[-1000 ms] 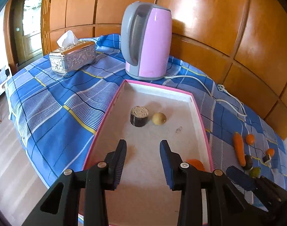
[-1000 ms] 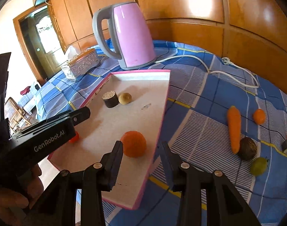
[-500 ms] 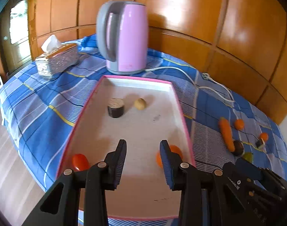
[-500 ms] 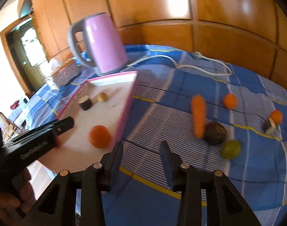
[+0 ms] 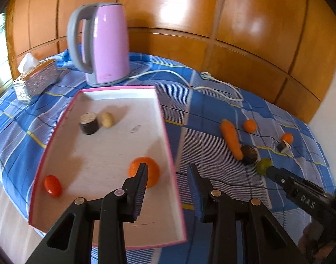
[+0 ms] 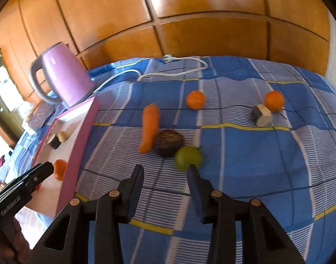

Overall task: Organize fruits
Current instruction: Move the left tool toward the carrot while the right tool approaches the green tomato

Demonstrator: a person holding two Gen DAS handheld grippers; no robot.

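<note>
A pink-rimmed white tray (image 5: 168, 136) holds an orange (image 5: 153, 169), a red tomato (image 5: 53, 185), a dark cut cylinder (image 5: 88, 123) and a small yellowish fruit (image 5: 107, 120). My left gripper (image 5: 168, 171) hangs open and empty over the tray's right rim, beside the orange. On the blue checked cloth lie a carrot (image 6: 149, 127), a dark round fruit (image 6: 168, 143), a green fruit (image 6: 187, 157), two small oranges (image 6: 195, 99) (image 6: 274, 100) and a cut piece (image 6: 261, 114). My right gripper (image 6: 165, 171) is open and empty just short of the green fruit.
A pink kettle (image 5: 102, 44) stands behind the tray, its white cord (image 5: 190, 81) trailing across the cloth. A silver tissue box (image 5: 36, 80) sits at the far left. Wooden panels (image 6: 190, 22) close off the back. The table's edge drops away in front of the tray.
Both grippers have swung to the right. The right one has left the tray and now hangs over the loose fruits on the cloth. Neither gap has changed.
</note>
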